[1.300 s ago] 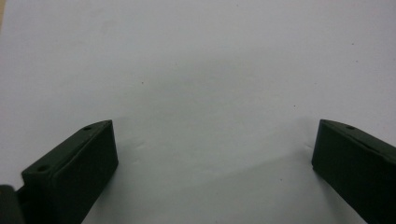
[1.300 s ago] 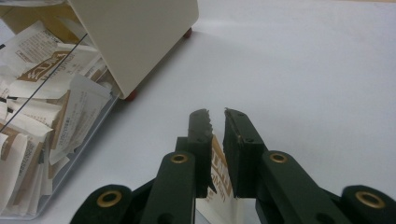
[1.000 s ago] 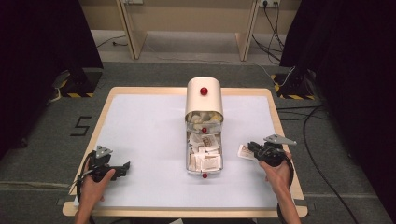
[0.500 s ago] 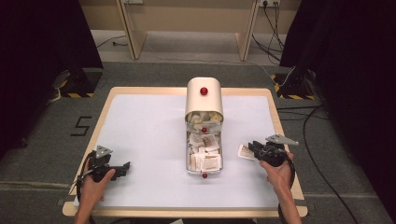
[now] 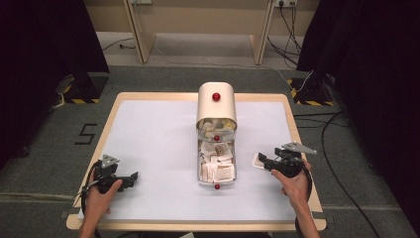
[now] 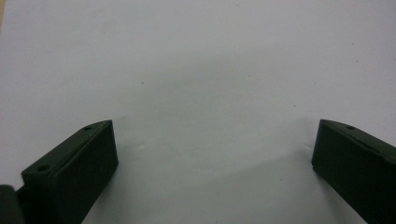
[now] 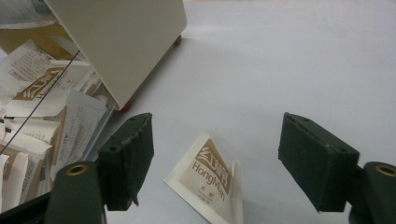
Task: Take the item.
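Two spread grippers: left gripper [image 5: 130,177] over bare table [image 5: 148,139]; right gripper [image 7: 215,163] straddles a flat packet [image 7: 210,179].

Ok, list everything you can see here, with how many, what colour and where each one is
Table: one, white top with a wooden edge, centre of the high view.
Container: one, cream with red knobs, lid raised, middle of the table.
Packets in the container: many, white and brown, too heaped to count.
Loose packet: one, white with brown "HongMian" print, flat on the table between the right gripper's jaws.
Hazard-striped bases: two, black and yellow, on the floor at either side of the table.
Left gripper: one, black, open, near left of the table.
Right gripper: one, black, open, near right of the table.
Hands: two, one on each gripper.
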### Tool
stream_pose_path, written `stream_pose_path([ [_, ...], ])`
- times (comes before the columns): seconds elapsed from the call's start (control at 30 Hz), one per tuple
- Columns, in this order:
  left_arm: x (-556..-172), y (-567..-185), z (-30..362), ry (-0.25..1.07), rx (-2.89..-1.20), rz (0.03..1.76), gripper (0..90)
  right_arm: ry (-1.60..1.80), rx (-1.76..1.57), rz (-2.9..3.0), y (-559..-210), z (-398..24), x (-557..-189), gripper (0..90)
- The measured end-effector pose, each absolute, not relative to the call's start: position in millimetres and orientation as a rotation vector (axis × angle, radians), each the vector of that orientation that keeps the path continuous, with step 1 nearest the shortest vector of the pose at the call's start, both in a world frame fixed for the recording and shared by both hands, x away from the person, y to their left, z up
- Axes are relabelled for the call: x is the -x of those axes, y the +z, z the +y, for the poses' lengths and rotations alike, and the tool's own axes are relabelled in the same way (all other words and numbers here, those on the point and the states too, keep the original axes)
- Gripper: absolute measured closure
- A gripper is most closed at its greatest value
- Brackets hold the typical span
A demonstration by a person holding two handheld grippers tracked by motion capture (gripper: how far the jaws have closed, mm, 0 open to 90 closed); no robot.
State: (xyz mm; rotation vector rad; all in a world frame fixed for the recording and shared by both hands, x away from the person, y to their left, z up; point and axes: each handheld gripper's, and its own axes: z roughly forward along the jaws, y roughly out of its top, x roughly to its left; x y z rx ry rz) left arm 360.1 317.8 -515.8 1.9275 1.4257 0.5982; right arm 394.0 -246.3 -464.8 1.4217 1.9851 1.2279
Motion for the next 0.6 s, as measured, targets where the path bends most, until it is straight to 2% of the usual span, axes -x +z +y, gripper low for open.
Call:
stream_pose_path([
  [0.13, -360.1, -515.8, 317.8, 0.598, -1.928, 1.426, 0.0, 1.227, -1.409, 1.987, -464.0, -245.4, -392.8, 19.1],
  [0.6, -360.1, -515.8, 317.8, 0.598, -1.927, 1.426, 0.0, 1.216, -1.407, 1.998, -463.7, -243.3, -389.1, 19.2],
])
